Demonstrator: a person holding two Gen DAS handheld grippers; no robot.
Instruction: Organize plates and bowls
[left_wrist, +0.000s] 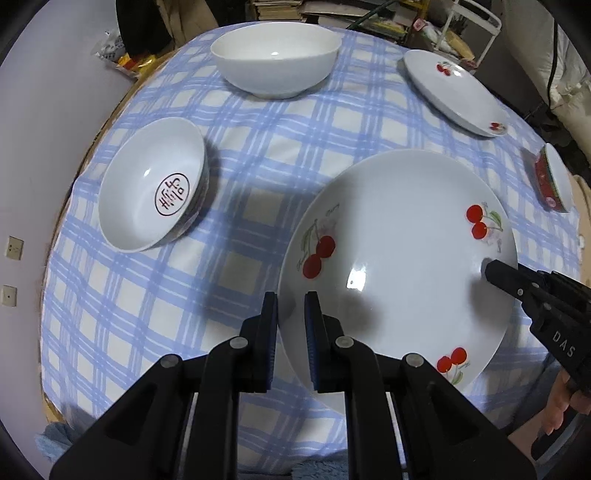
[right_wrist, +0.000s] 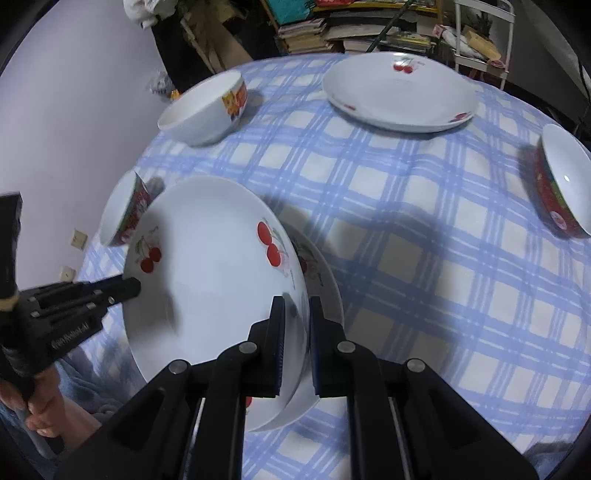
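A white cherry-patterned plate (left_wrist: 399, 258) is held at opposite rims by both grippers, tilted just above a second cherry plate (right_wrist: 325, 280) lying on the checked cloth. My left gripper (left_wrist: 291, 306) is shut on its left rim; it also shows in the right wrist view (right_wrist: 129, 288). My right gripper (right_wrist: 297, 314) is shut on its right rim; it shows in the left wrist view (left_wrist: 491, 269). A third cherry plate (right_wrist: 399, 92) sits at the far side. A bowl with a red seal (left_wrist: 151, 188), a plain white bowl (left_wrist: 275, 55) and a red-sided bowl (right_wrist: 565, 181) stand around.
The round table (right_wrist: 424, 240) has a blue checked cloth. Stacked books (right_wrist: 332, 29) and a white rack (right_wrist: 484, 33) stand behind it. A lilac wall (left_wrist: 44, 147) with sockets is on the left.
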